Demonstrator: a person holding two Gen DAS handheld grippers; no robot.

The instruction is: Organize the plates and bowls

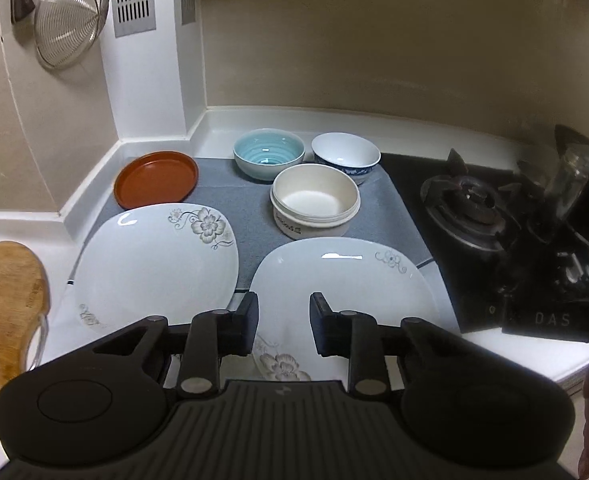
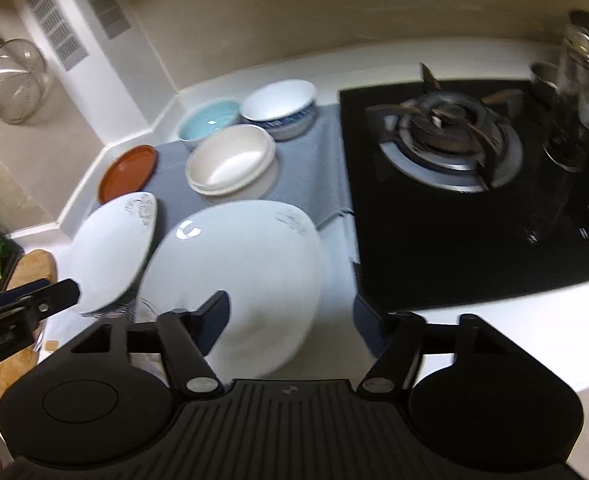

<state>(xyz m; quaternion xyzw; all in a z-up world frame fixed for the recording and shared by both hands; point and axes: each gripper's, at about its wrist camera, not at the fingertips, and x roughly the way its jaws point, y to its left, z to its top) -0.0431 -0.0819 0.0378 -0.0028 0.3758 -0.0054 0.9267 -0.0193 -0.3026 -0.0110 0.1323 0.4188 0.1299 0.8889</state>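
Two white floral plates lie side by side on a grey mat [image 1: 250, 208]: the left plate [image 1: 154, 256] and the right plate [image 1: 342, 280]. My left gripper [image 1: 284, 320] hovers over the near left part of the right plate, its jaws a narrow gap apart and gripping nothing. My right gripper [image 2: 308, 312] stands open across the same right plate's [image 2: 234, 264] near right rim, one finger over the plate and the other past its edge. Behind are a teal bowl [image 1: 269, 156], a blue-patterned bowl [image 1: 344, 156], a cream bowl [image 1: 314, 204] and a brown saucer [image 1: 156, 178].
A black gas stove [image 2: 442, 136] lies right of the mat, with a glass jar [image 2: 574, 92] at its far side. A wooden cutting board [image 1: 6, 320] sits on the left counter. A metal strainer [image 1: 70, 20] hangs on the left wall. The walls form a corner behind the bowls.
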